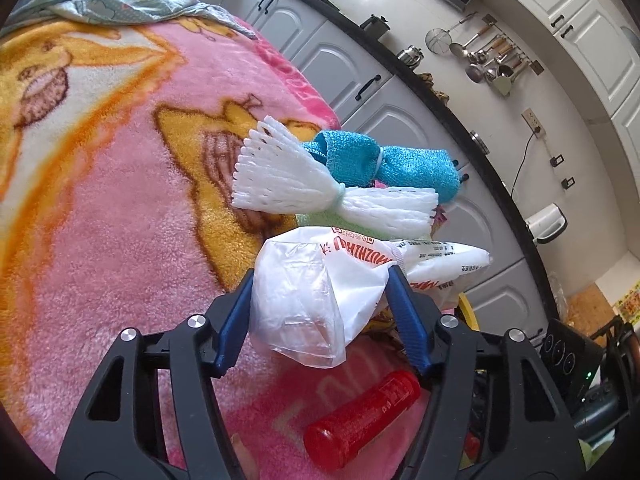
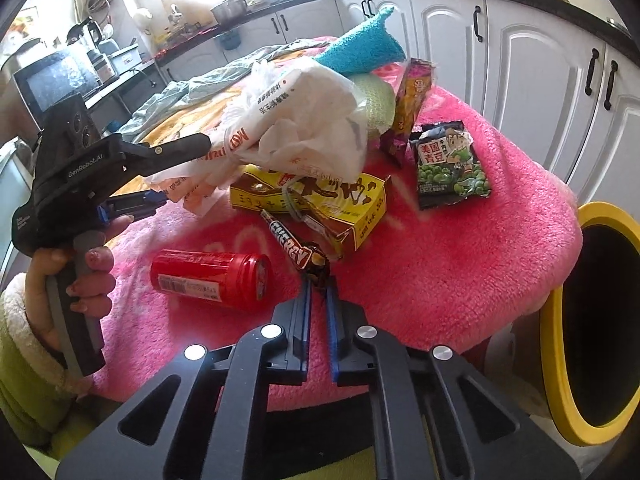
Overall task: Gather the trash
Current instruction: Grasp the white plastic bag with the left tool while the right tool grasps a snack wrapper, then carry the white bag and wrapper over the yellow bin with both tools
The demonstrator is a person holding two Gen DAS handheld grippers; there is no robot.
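Note:
My left gripper (image 1: 320, 284) is shut on a white plastic bag (image 1: 316, 296) with red print and holds it above the pink blanket; the bag also shows in the right wrist view (image 2: 304, 128), with the left gripper (image 2: 176, 172) at its left. My right gripper (image 2: 318, 286) is shut on the end of a brown ENERGY bar wrapper (image 2: 298, 252) lying on the blanket. A red canister (image 2: 212, 276) lies to its left and shows in the left wrist view (image 1: 360, 420). A yellow box (image 2: 320, 204), a green-pea snack packet (image 2: 450, 164) and a purple wrapper (image 2: 408, 108) lie beyond.
A yellow-rimmed black bin (image 2: 592, 320) stands at the blanket's right edge. White foam netting (image 1: 304, 180), a blue cloth (image 1: 384, 160) and a pale green cloth (image 2: 376, 100) lie at the pile's far side. A crumpled light-blue cloth (image 1: 100, 4) lies farther back. White cabinets (image 2: 520, 60) line the wall.

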